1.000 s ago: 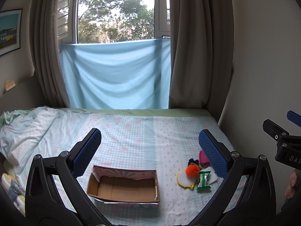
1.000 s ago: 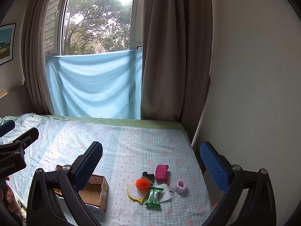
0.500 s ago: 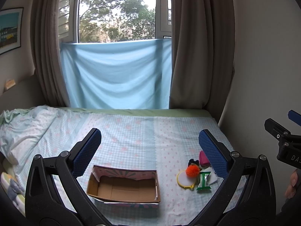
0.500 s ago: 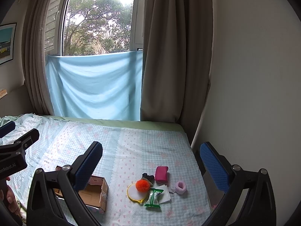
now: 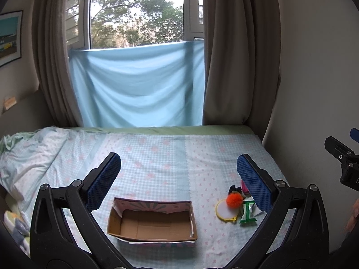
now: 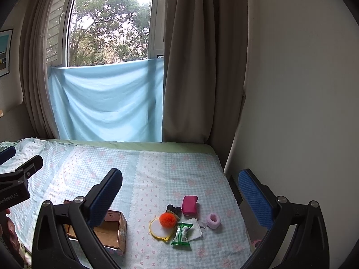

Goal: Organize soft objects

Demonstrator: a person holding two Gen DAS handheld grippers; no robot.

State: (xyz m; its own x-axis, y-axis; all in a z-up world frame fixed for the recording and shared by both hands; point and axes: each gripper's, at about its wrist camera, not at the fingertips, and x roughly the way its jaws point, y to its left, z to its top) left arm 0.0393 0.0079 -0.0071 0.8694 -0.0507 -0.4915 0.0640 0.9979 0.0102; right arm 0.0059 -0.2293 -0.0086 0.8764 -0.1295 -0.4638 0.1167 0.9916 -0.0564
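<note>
An empty open cardboard box lies on the bed, also in the right wrist view. To its right lies a small pile: an orange pompom on a yellow-rimmed round pad, a green packet, a white folded cloth, a pink scrunchie, a magenta pouch and a dark hair tie. The pompom and packet show in the left wrist view. My left gripper is open above the box. My right gripper is open above the pile.
The bed has a checked light-blue sheet and meets the wall on the right. A rumpled blanket lies at the left. Curtains and a blue cloth hang at the window behind.
Both grippers have barely shifted; the views have drifted slightly. Nothing has been picked up or moved.
</note>
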